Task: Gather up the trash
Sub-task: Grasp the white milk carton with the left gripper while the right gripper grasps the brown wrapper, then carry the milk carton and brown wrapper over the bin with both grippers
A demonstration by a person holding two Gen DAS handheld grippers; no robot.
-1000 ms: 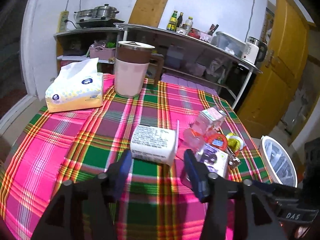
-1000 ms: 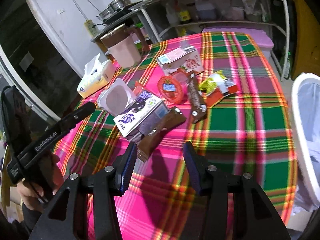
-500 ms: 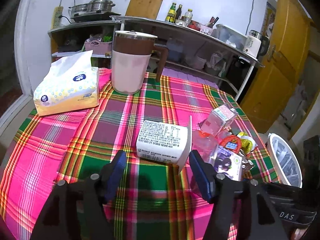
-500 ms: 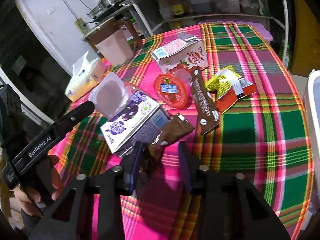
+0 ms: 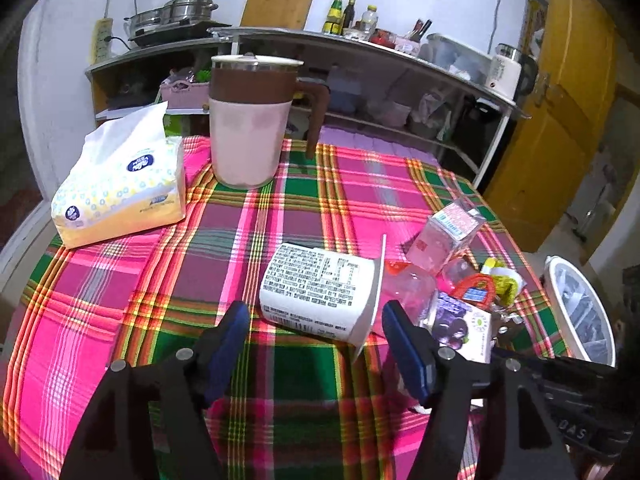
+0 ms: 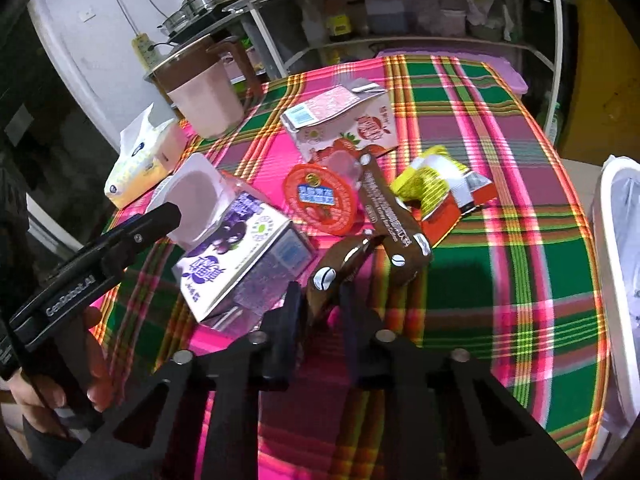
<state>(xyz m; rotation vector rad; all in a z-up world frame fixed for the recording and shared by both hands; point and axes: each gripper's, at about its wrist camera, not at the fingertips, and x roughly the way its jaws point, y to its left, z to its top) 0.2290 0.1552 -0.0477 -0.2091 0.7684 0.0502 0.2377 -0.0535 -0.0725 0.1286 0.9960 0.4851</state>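
Trash lies on the plaid tablecloth (image 5: pixel 120 320). My left gripper (image 5: pixel 316 336) is open, its fingers on either side of a white yogurt cup (image 5: pixel 320 292) lying on its side. My right gripper (image 6: pixel 320 304) is shut on a brown wrapper (image 6: pixel 340 268). Beside it lie a purple carton (image 6: pixel 240 248), a second brown wrapper (image 6: pixel 392 216), a red lid (image 6: pixel 320 196), a pink strawberry carton (image 6: pixel 344 124) and a yellow wrapper (image 6: pixel 432 184). The white cup also shows in the right wrist view (image 6: pixel 196 196).
A white bin (image 6: pixel 616 280) with a liner stands off the table's right edge; it also shows in the left wrist view (image 5: pixel 580 312). A pink and brown jug (image 5: pixel 252 128) and a tissue pack (image 5: pixel 120 184) stand at the far side. Shelves are behind.
My right gripper moved forward and closed on the near brown wrapper. My left gripper moved forward until its open fingers flank the white cup.
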